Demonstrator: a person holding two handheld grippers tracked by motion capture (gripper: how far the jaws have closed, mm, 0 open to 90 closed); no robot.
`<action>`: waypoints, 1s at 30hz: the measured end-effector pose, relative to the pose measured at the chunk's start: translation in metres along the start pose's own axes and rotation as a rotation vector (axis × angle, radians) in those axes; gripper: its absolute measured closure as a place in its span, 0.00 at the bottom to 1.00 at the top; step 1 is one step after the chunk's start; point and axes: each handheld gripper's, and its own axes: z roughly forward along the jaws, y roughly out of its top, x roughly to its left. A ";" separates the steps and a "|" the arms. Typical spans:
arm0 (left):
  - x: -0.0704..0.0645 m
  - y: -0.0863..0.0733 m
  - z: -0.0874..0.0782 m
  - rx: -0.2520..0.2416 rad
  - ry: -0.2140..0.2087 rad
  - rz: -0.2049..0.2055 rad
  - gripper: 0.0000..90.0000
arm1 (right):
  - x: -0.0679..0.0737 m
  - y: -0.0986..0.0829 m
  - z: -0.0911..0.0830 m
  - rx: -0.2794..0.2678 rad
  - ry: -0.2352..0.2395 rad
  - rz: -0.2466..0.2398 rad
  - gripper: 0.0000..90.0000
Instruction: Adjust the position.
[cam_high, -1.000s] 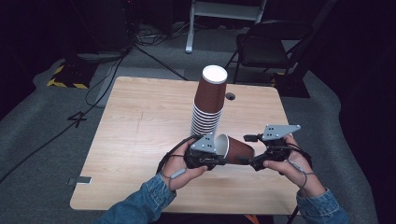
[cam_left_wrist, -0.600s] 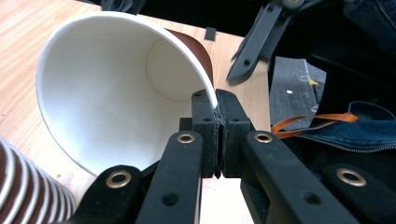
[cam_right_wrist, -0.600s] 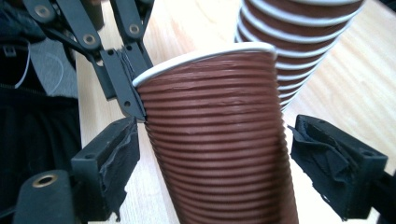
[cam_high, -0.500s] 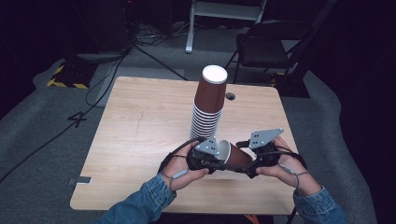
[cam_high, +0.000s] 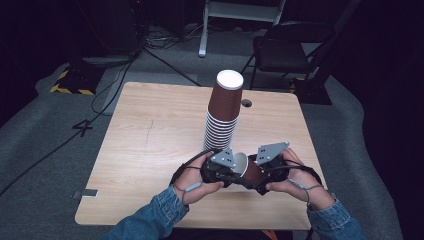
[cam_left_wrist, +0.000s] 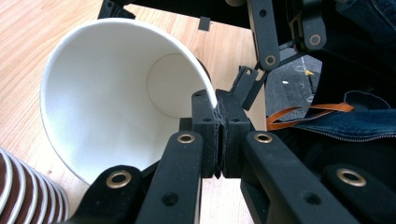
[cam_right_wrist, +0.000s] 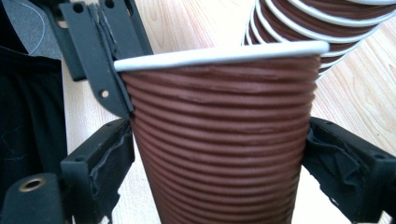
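The left hand-held gripper (cam_left_wrist: 218, 135) pinches the brown cup's (cam_high: 248, 171) rim; the right hand-held gripper (cam_right_wrist: 217, 163) apparently clasps its ribbed body, at six o'clock from the cup stack (cam_high: 222, 115) on the counter (cam_high: 150, 130).

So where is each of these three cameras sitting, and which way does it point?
High view: above the person's side, looking forward and down at the table; both forearms show.
Left gripper view: on the left gripper, looking into the cup; its fingers pinch the rim.
Right gripper view: on the right gripper, fingers flanking the cup.
Shared: the cup and the cup stack.
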 end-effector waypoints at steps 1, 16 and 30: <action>0.000 0.000 0.000 -0.002 -0.001 -0.001 0.97 | 0.001 0.001 0.002 0.005 -0.002 -0.005 0.12; 0.002 -0.001 0.000 0.007 0.005 -0.011 0.97 | 0.004 0.006 0.016 0.031 -0.038 -0.015 0.10; 0.003 -0.003 0.002 -0.011 0.034 -0.035 0.72 | 0.005 0.004 0.019 0.067 -0.041 -0.003 0.15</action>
